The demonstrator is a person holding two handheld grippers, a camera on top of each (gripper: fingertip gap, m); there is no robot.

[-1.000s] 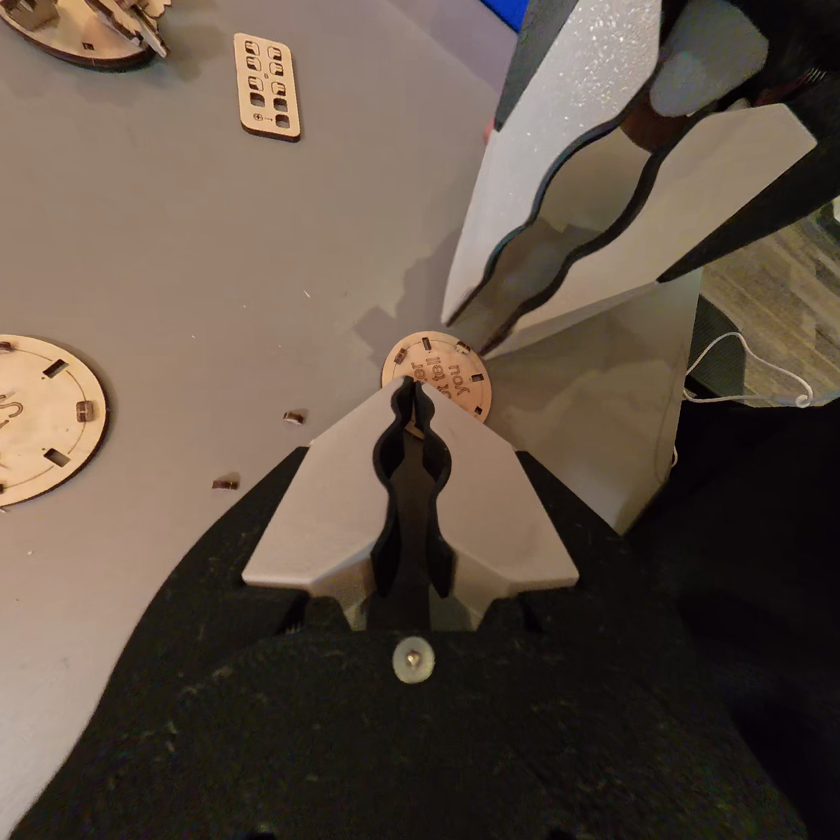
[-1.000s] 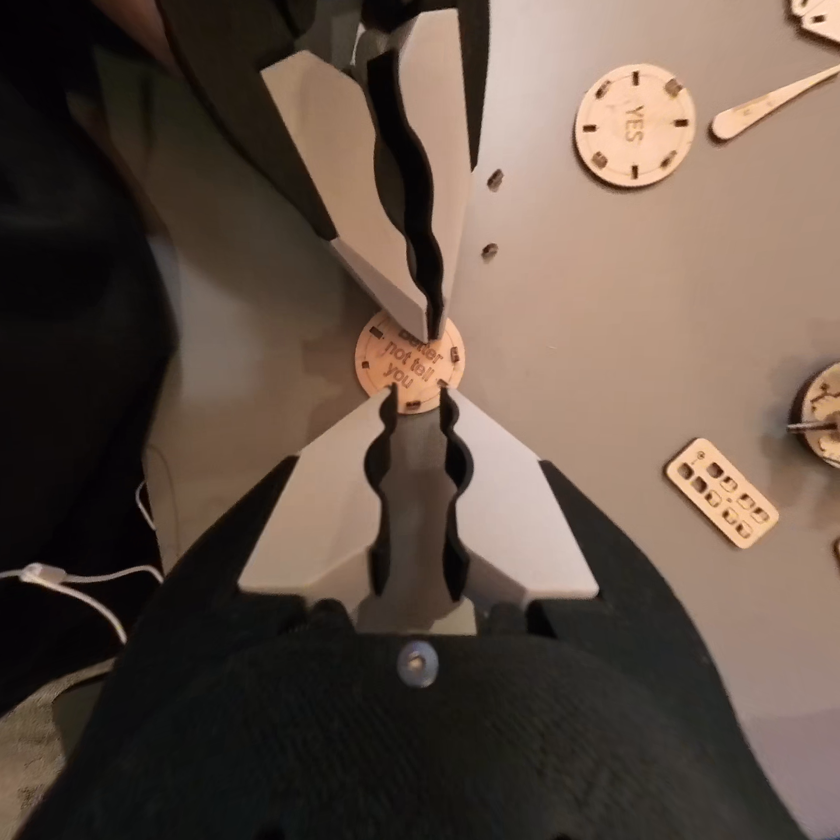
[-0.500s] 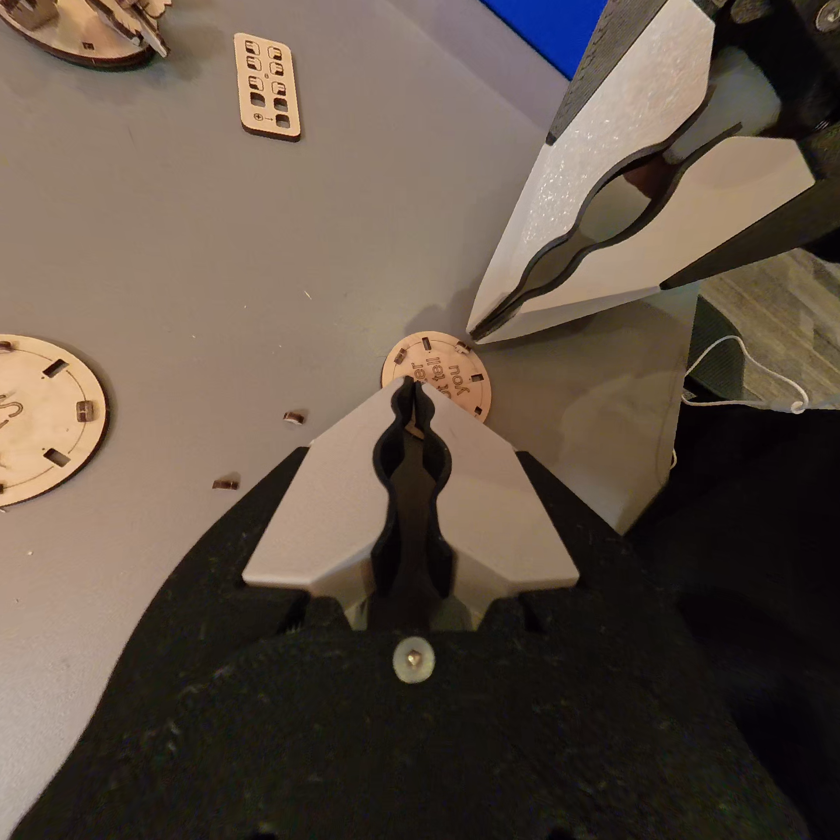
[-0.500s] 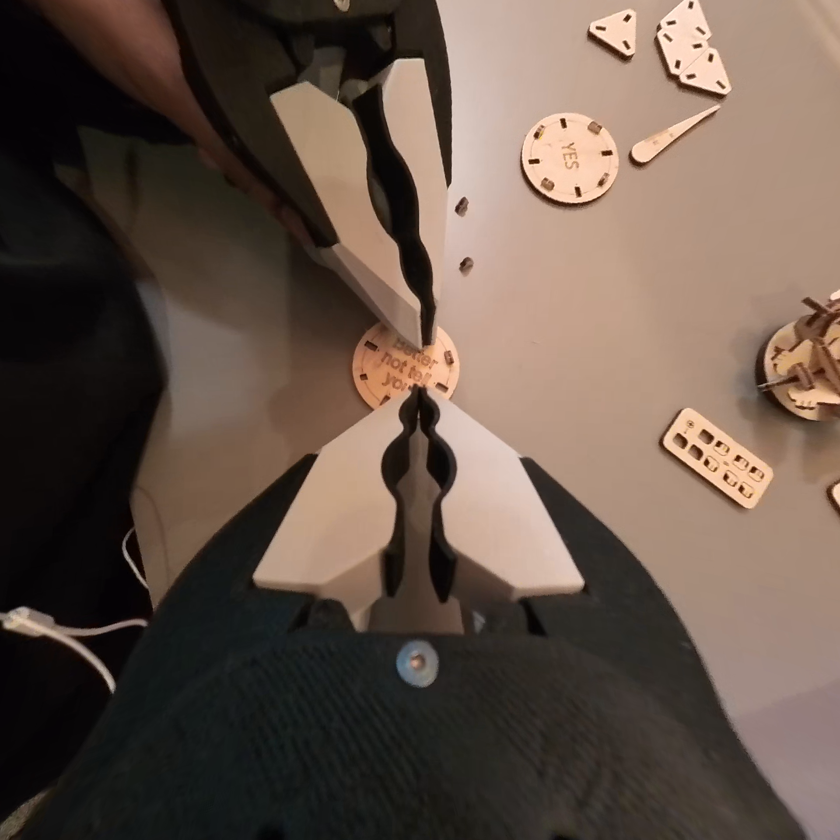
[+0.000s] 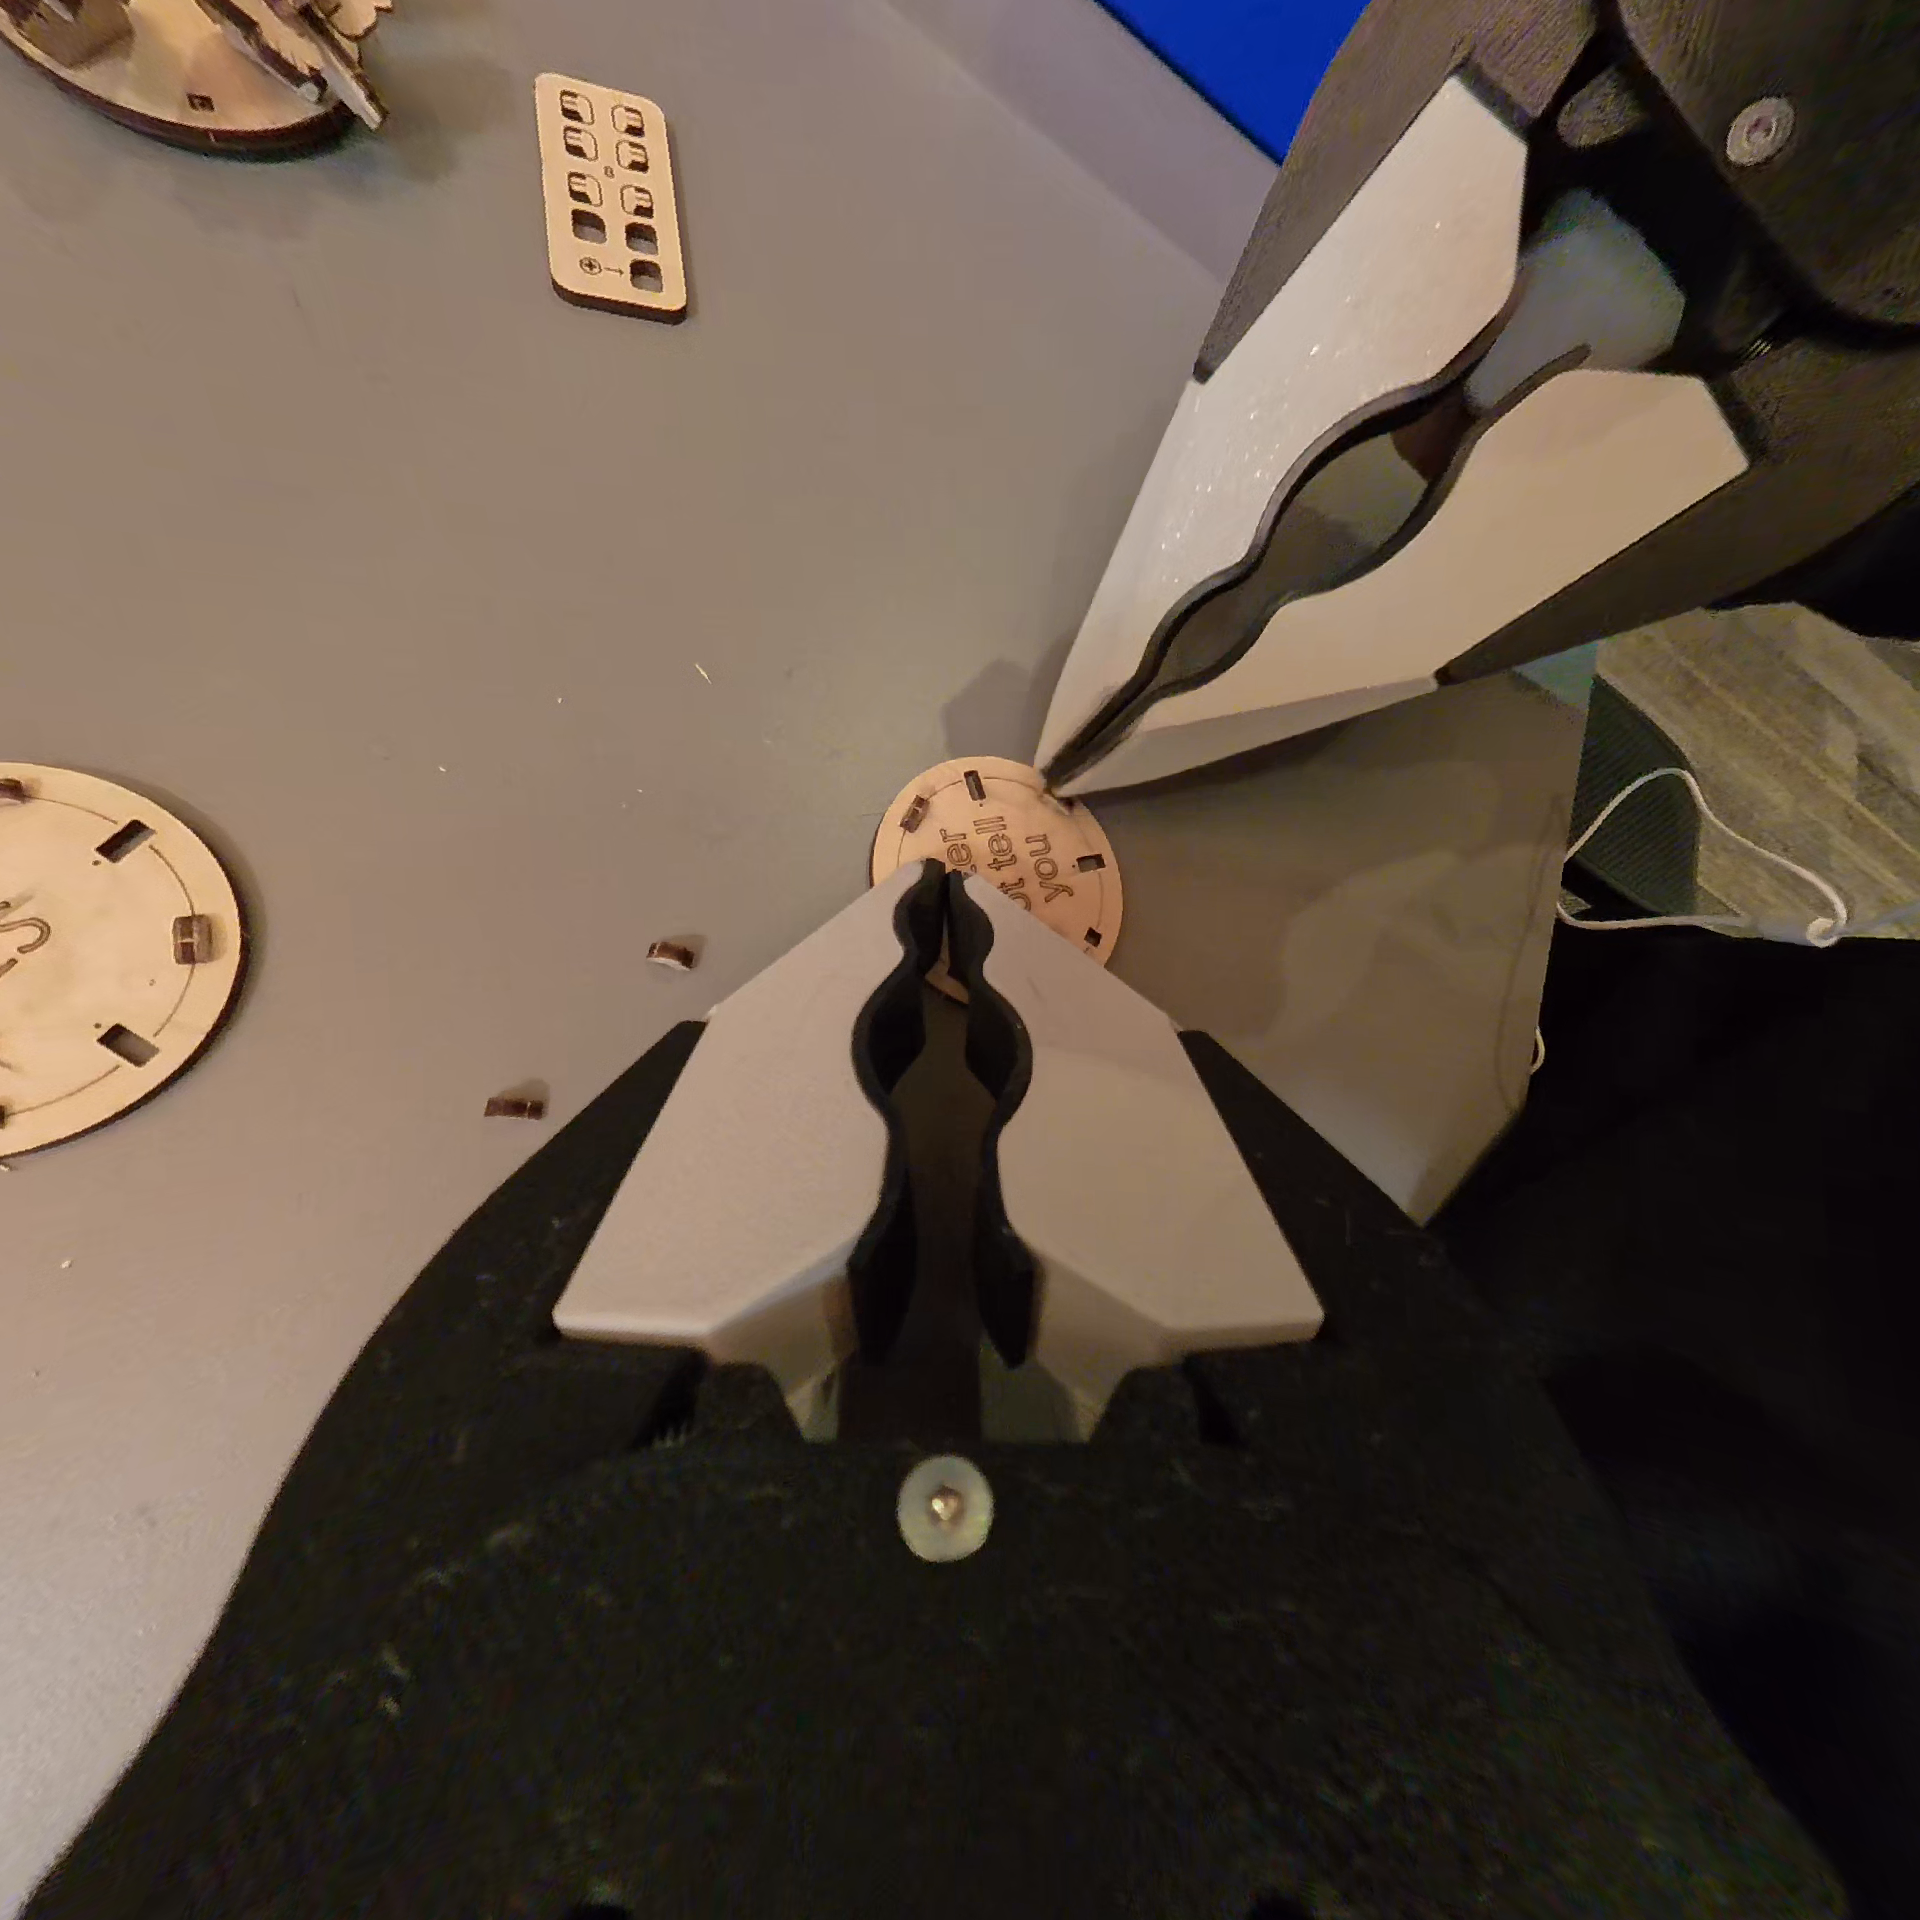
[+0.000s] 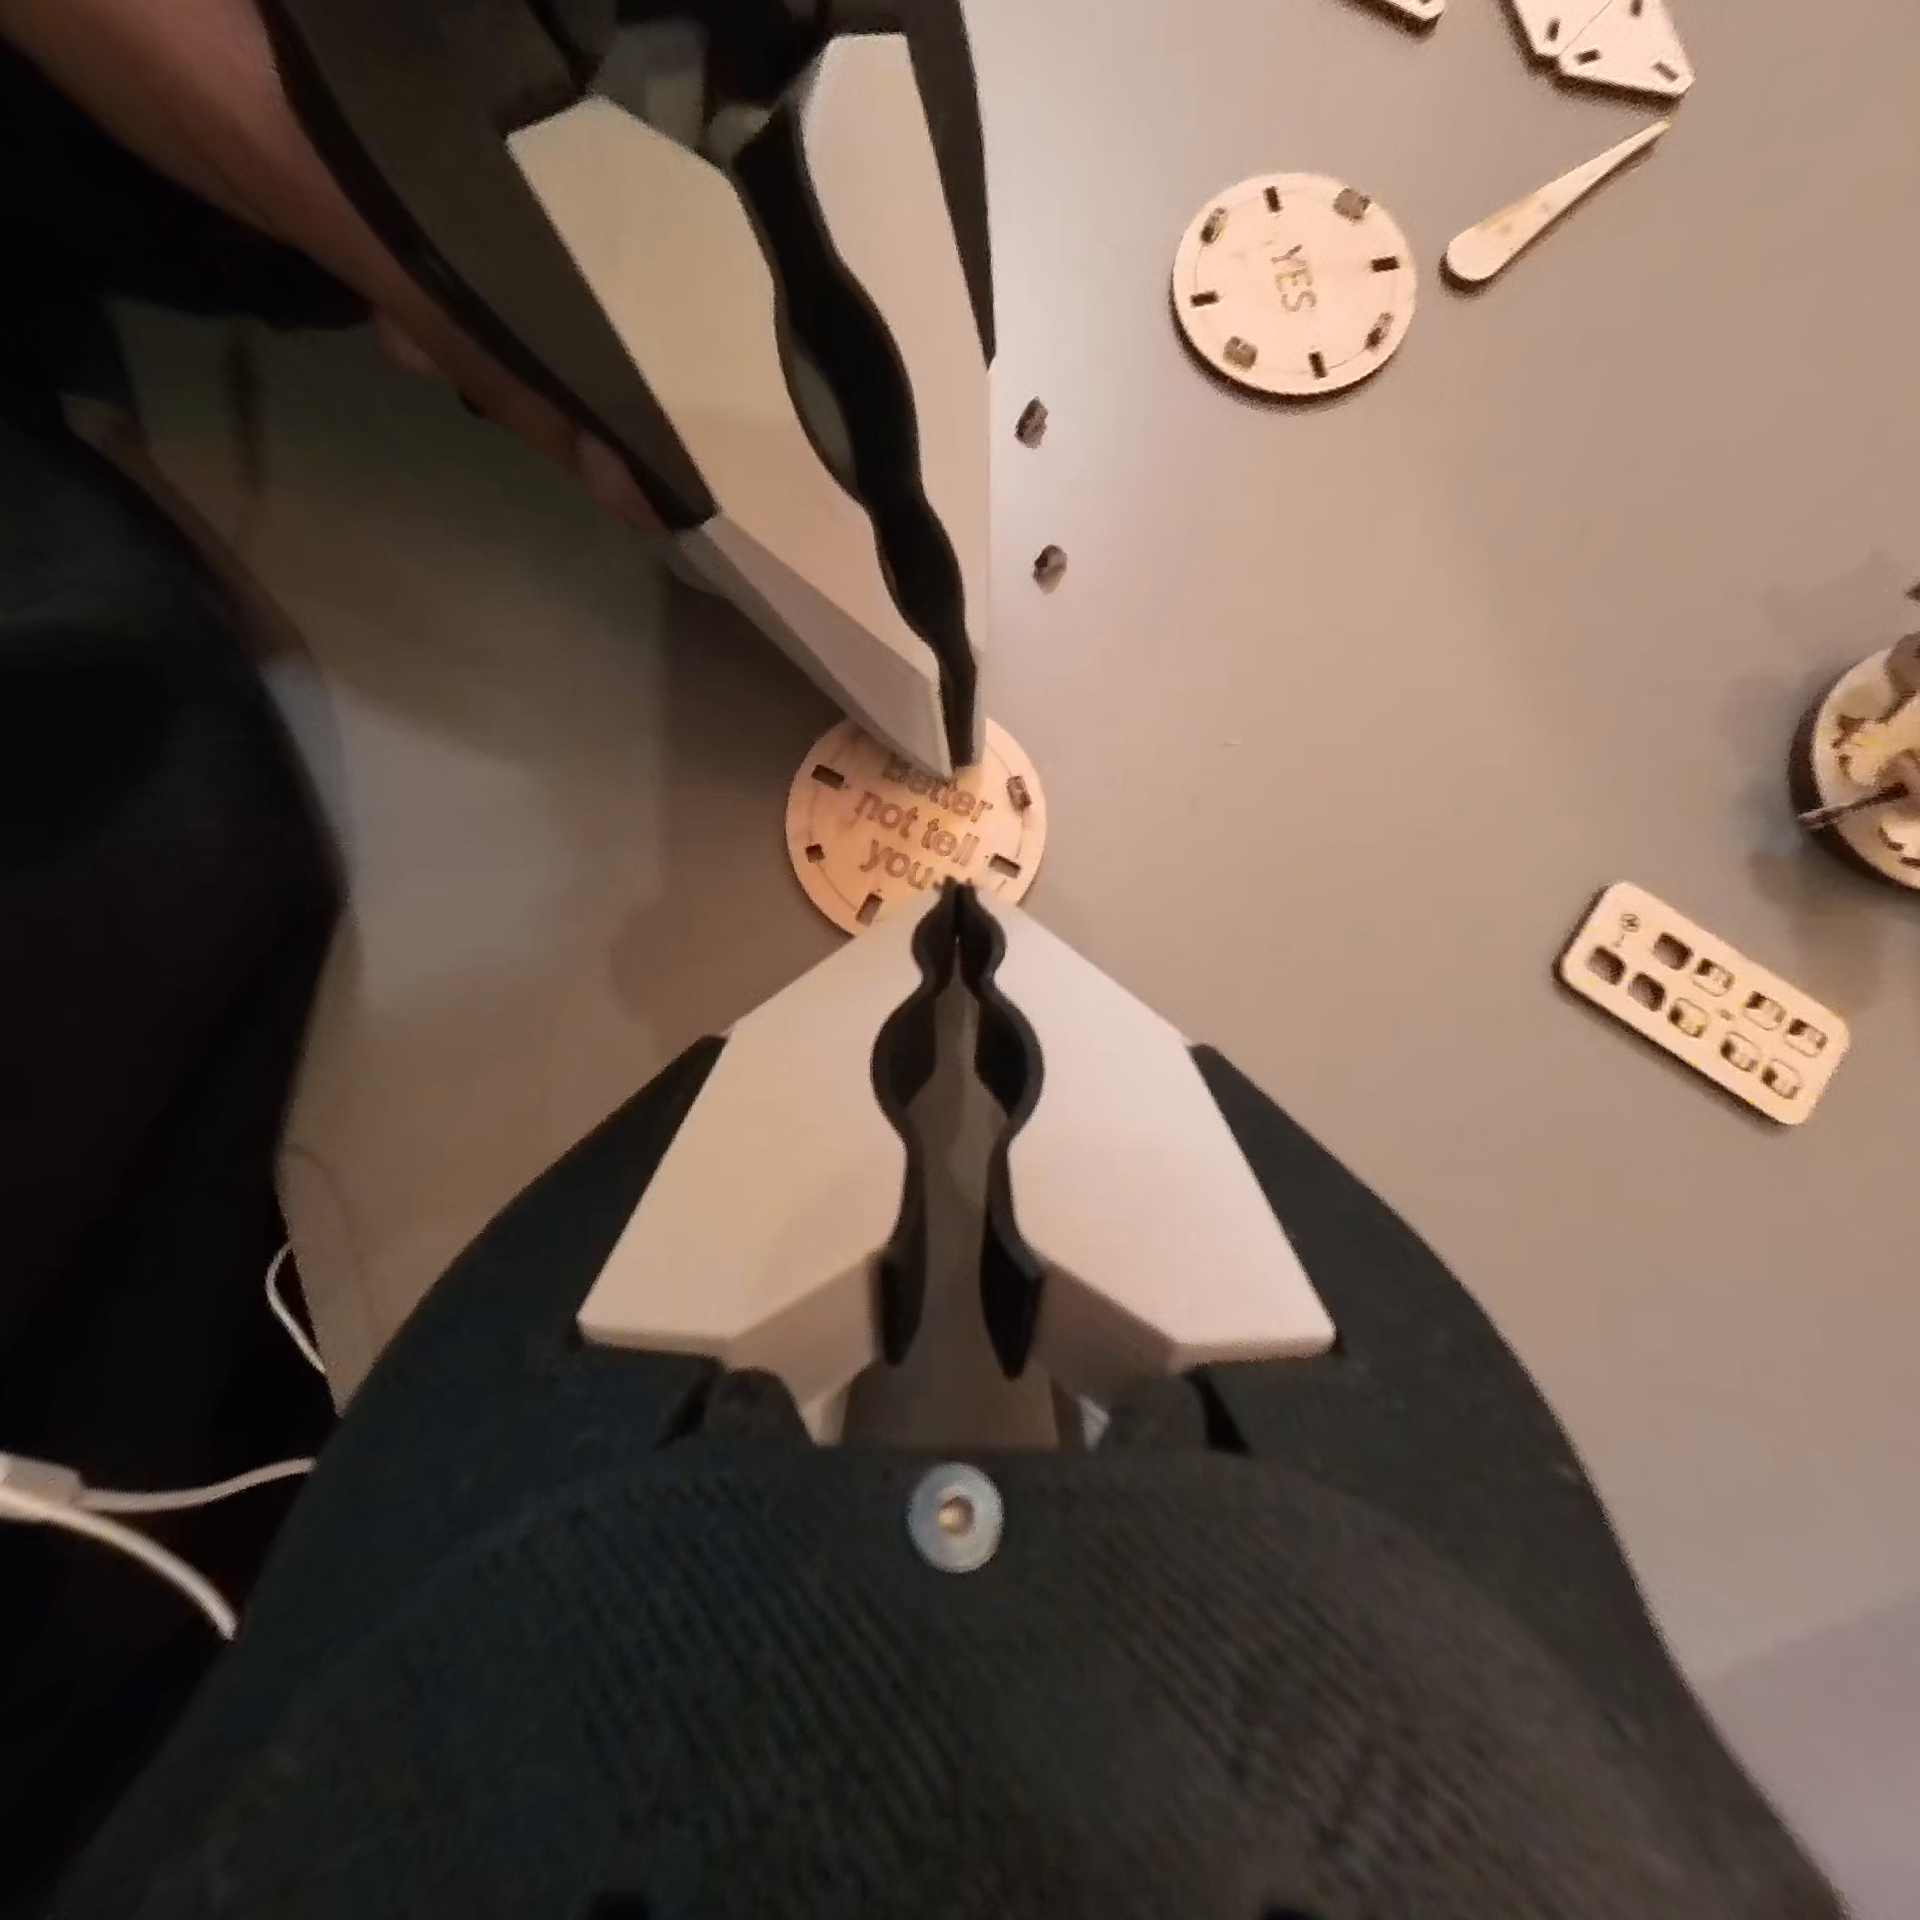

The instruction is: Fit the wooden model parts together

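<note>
Engraved wooden disc [image 5: 1023,862] on grey table [image 5: 416,540]: left gripper [image 5: 943,881] and right gripper [image 6: 956,902] (2 claws, each pressed together) tip-down on its opposite edges.

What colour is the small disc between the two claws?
Pale tan wood with darker engraved marks; clearest in the right wrist view.

A small round pale wooden disc [image 6: 831,842] on the grey tabletop [image 6: 1351,675] bears three short lines of engraved lettering, the first line partly hidden. Well apart from it, farther out on the tabletop, a larger round wooden disc [image 6: 1294,286] carries one short engraved word at its middle. To the small disc's side, a rectangular wooden card with square cutouts [image 5: 613,192] shows tiny engraved marks at one end.
</note>
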